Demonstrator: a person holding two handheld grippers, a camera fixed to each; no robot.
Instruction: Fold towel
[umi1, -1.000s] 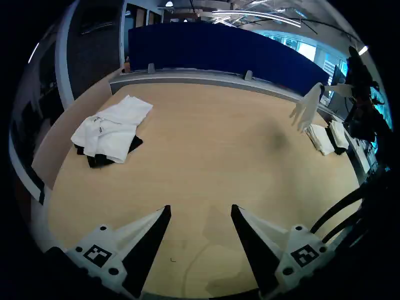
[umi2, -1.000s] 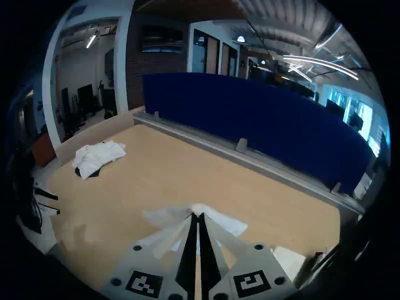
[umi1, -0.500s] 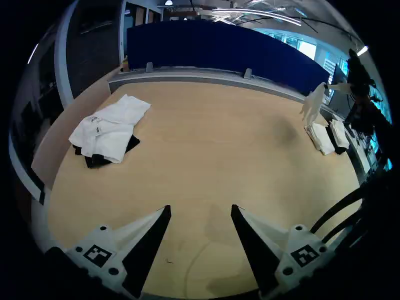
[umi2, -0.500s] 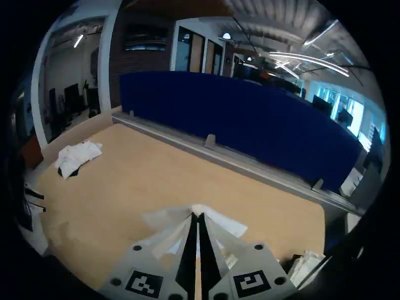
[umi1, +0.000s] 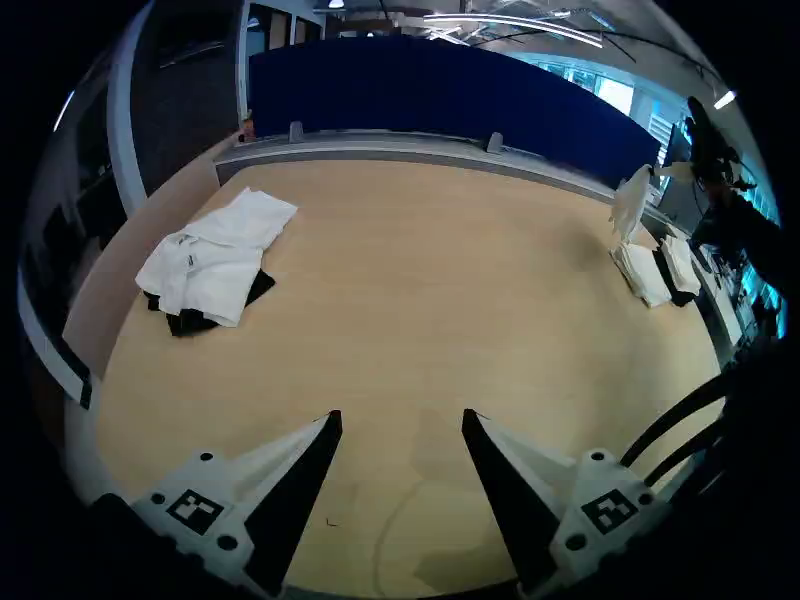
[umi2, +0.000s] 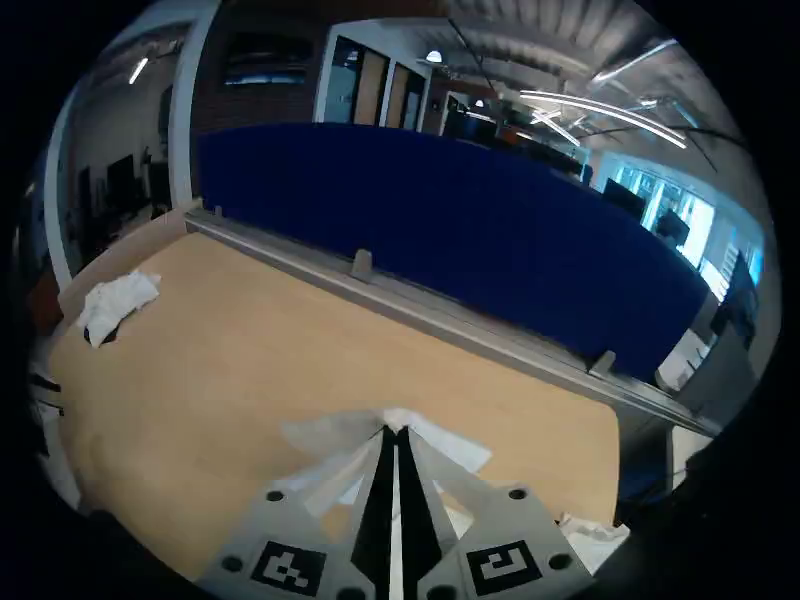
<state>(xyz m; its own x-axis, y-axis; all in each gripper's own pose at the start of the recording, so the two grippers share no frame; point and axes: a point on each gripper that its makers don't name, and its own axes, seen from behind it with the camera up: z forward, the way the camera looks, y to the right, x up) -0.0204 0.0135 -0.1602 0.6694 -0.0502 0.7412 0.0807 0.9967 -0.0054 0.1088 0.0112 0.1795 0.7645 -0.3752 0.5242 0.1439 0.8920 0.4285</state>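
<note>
Since a second ago the white towel (umi1: 630, 200) has drifted toward the right edge of the left gripper view, and it now hangs over the folded stack (umi1: 645, 275) at the far right of the table (umi1: 420, 280). In the right gripper view the pile of white and dark cloths (umi2: 115, 300) has slid out to the far left edge as that camera swings round.

In the left gripper view the towel hangs with its long axis upright, top end held high and the loose end pointing down at the stack; whether it touches the stack I cannot tell. In the right gripper view it sits at the bottom centre, right at the tip of the right gripper (umi2: 397, 440), spreading out as a wing of cloth on each side of it (the left wing looks more crumpled).

The right gripper's jaws are pressed together with the towel pinched between them. The left gripper (umi1: 400, 420), at the bottom of its own view, stands with its jaws wide apart above bare table, holding nothing and well away from the towel. The blue partition (umi2: 450, 230) runs along the far edge of the table.
</note>
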